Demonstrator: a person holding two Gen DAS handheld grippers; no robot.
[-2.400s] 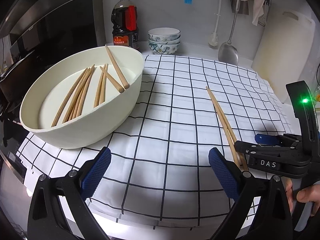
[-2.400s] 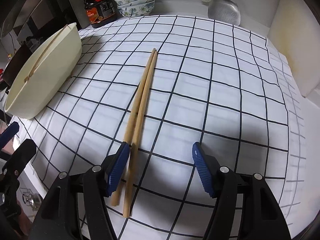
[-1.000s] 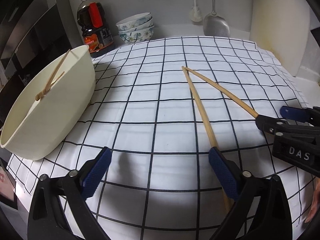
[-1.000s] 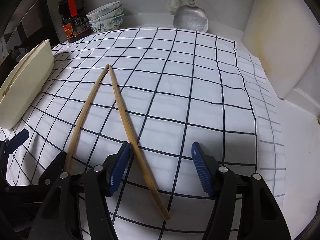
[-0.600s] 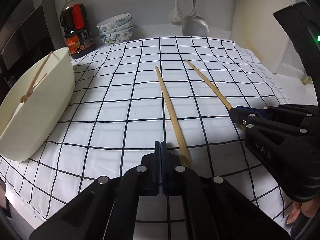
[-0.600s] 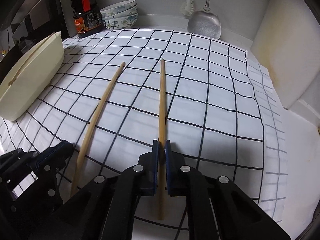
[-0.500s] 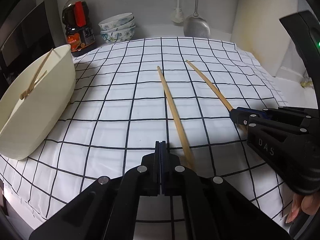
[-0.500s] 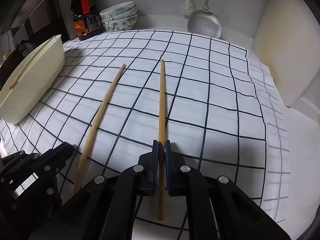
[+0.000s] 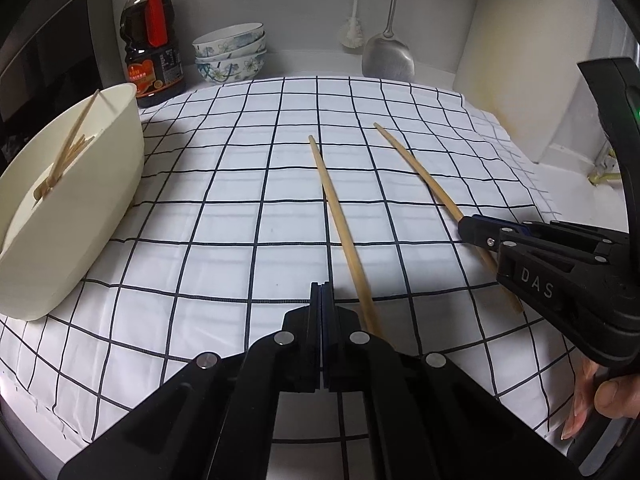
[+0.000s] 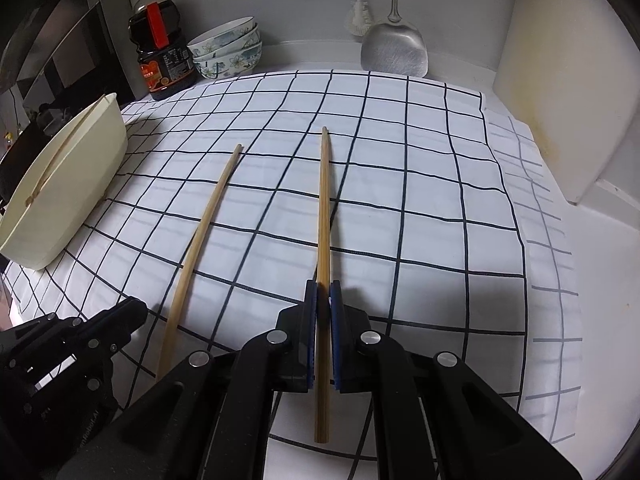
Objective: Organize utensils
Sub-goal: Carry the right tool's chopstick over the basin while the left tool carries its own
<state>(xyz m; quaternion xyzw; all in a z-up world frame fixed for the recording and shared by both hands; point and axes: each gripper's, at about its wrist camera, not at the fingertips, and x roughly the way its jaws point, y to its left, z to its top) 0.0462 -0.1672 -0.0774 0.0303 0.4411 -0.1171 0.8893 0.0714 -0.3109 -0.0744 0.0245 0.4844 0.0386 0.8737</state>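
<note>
Wooden chopstick (image 10: 325, 216): light, stiff, slippery; right gripper (image 10: 323, 320) jaws clamping its near end; left gripper (image 9: 321, 320) jaws together, gripping nothing.

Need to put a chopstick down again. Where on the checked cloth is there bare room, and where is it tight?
Bare checked cloth lies right of the held chopstick, out to the cutting board. Another free patch lies between the other chopstick and the white tub. Crowded: the back left corner with the sauce bottle and stacked bowls, and the near edge around both grippers.
</note>
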